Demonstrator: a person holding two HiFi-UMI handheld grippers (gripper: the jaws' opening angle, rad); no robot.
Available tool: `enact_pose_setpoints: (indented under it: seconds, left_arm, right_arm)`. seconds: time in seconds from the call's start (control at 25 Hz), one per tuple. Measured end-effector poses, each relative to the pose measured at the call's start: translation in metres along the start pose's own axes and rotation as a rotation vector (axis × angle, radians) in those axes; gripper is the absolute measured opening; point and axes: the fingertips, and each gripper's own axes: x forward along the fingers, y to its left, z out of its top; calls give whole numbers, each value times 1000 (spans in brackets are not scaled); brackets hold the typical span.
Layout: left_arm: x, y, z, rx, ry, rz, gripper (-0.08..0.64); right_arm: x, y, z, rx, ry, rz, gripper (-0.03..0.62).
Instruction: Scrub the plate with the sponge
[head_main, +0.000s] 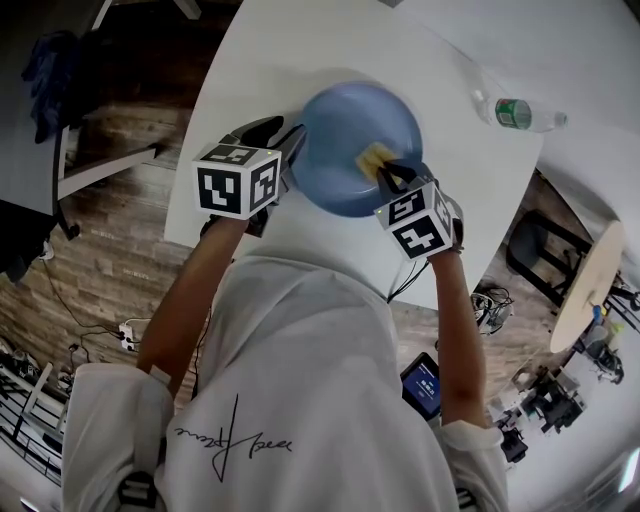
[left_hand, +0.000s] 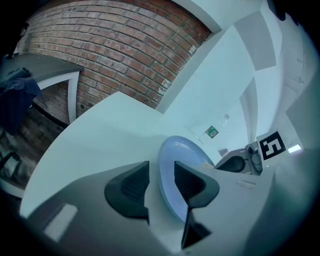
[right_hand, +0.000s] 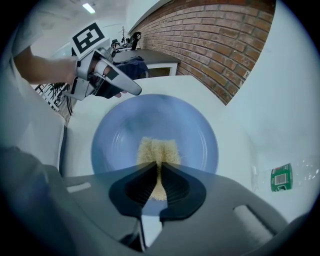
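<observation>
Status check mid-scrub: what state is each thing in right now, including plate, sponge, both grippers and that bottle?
Plate: face up on table.
Sponge: pinched, down against plate's inside.
Right gripper: shut on sponge.
Left gripper: open, plate rim between its jaws, not clamped.
Bottle: lying on its side on table.
</observation>
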Motion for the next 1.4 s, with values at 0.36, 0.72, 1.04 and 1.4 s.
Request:
enact_pose_setpoints:
  seconds: [0.36, 0.72, 1.04, 1.4]
  left_arm:
    - [-23, -29, -5, 79, -32, -27, 143]
    - [-55, -61, -18, 135, -66, -46, 118]
    - [-94, -105, -3, 169, -190, -96, 51]
    - [-119, -149, 29, 236, -282, -157, 26]
  right_arm:
    - [-20, 18, -1, 55, -89, 15, 32]
    - [-56, 35, -1, 113, -221, 5, 31]
    - [-110, 50, 17, 156, -438, -51, 29]
    - [-173, 37, 18, 409, -685, -64, 29]
